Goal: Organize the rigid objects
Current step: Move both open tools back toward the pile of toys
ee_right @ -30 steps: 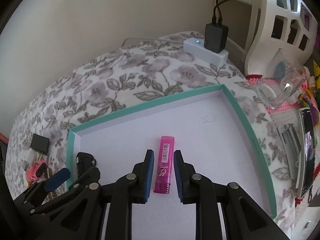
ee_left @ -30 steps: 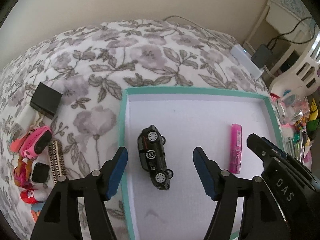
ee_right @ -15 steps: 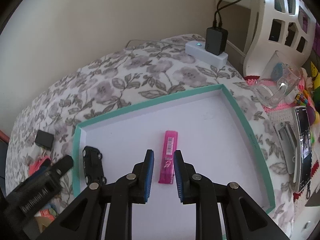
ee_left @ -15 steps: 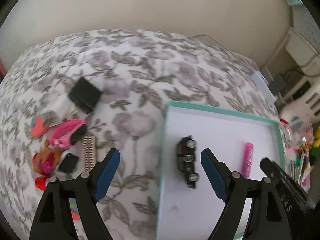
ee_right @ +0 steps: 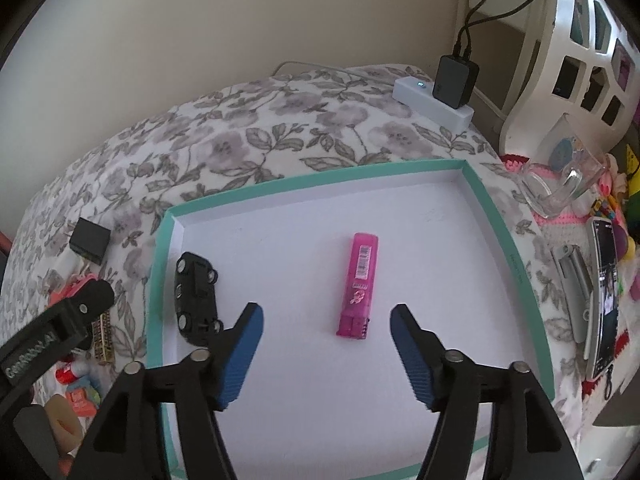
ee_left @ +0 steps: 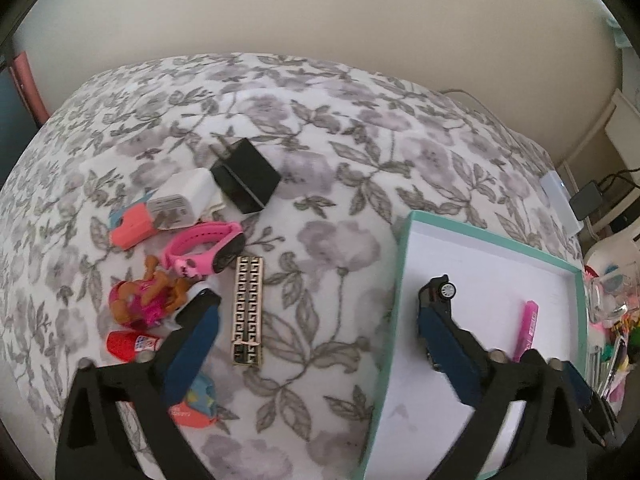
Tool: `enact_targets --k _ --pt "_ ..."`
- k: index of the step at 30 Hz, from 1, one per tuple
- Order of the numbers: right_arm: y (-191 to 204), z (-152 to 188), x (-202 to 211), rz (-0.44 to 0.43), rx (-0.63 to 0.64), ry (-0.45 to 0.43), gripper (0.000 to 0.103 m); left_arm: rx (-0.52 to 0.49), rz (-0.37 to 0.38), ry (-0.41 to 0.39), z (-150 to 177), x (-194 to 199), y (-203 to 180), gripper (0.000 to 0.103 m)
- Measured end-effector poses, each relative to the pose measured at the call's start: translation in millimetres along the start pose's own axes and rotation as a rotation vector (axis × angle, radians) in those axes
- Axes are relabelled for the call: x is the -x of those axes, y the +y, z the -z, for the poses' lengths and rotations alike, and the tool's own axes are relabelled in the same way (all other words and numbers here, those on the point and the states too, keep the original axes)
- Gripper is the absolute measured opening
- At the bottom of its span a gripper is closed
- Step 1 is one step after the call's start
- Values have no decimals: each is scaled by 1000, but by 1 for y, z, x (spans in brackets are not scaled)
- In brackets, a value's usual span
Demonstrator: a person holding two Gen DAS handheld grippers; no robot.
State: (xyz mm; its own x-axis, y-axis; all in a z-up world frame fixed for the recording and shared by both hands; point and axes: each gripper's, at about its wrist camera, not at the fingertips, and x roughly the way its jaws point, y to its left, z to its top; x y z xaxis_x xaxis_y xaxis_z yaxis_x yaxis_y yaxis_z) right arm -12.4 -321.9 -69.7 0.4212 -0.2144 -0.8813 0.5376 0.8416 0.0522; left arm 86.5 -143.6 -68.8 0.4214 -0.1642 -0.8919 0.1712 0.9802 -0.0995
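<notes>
Opening, the right gripper (ee_right: 326,330) holds nothing; a pink translucent plastic lighter (ee_right: 358,284) with a barcode label lies flat just beyond its fingertips in a teal-rimmed white box (ee_right: 320,178). The left gripper (ee_left: 316,324), also opening and empty, straddles the box's rim.

left wrist: looking steeply down over bedspread (ee_left: 328,184) clutter | right wrist: looking down, close, into tray (ee_right: 496,216) | sharing: tray, toy car (ee_right: 196,292)

My own right finger (ee_left: 440,332) covers most of the toy car (ee_left: 442,290); the teal tray (ee_left: 400,264) runs off the bottom edge.
</notes>
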Motion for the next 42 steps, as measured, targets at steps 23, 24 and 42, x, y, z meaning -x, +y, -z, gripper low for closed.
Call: enact_targets --k 23,24,42 --pt "44 7 32 -177 26 -75 103 164 -130 -83 -13 46 79 103" --pt "48 8 33 -189 26 -72 103 173 -137 -94 -15 50 85 103" --pt "157 34 33 -349 222 19 103 328 -245 -7 -1 51 195 103"
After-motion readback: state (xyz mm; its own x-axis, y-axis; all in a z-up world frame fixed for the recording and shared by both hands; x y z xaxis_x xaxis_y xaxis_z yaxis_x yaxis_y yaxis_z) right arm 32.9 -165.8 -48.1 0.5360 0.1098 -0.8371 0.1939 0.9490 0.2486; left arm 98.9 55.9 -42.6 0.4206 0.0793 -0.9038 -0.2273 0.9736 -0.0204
